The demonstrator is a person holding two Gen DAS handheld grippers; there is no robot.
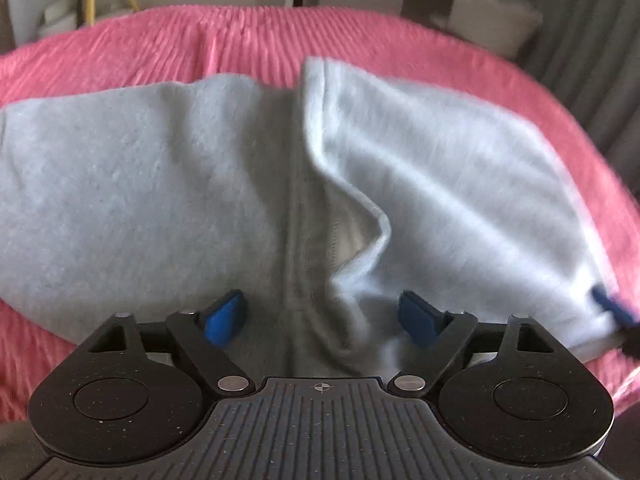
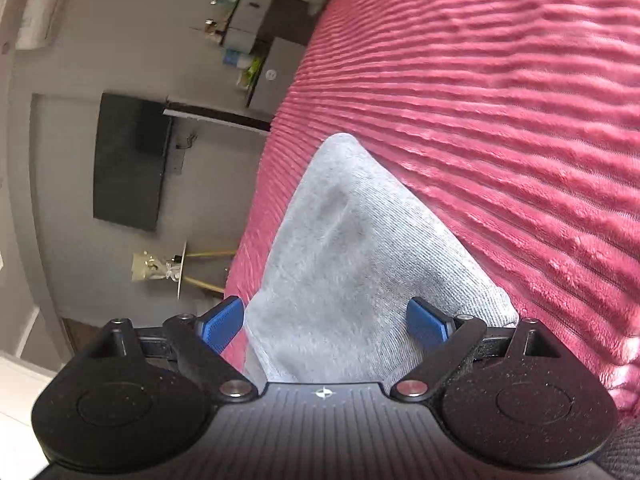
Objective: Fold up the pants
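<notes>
— Across the middle of the left wrist view lie the grey pants point(image 1: 168, 184), spread over the pink ribbed blanket point(image 1: 248, 36). Where exactly do they sit?

— They fill the frame's centre from the left edge to the lower right. One layer lies flat on the left half; a paler layer point(image 1: 440, 168) is lifted and folded over on the right half, with a curled edge near the centre. A darker seam runs down the middle between the two.

— And the left gripper point(image 1: 322, 316)?

— Its blue pads point(image 1: 224, 316) stand wide apart at the bottom centre, over the seam region. Nothing is pinched between them.

— What is that dark blue thing at the lower right edge?

— That is the right gripper point(image 1: 616, 312), seen blurred, right at the corner of the paler layer. From this view one cannot tell how its jaws stand.

— Does the right wrist view settle it?

— Yes. There the right gripper point(image 2: 324, 324) has its blue fingers point(image 2: 222, 322) spread, and a tapering fold of the pants point(image 2: 344, 248) runs up between them from the bottom centre to a rounded tip at mid-frame. The right finger lies against the cloth; the left one is just beside its edge. The cloth is not squeezed.

— And around it?

— The blanket point(image 2: 500, 100) fills the right and top of that frame. At the left, the view is turned sideways: a dark television point(image 2: 128, 160) on a grey wall, and a small table with yellow legs point(image 2: 200, 272) below it.
</notes>
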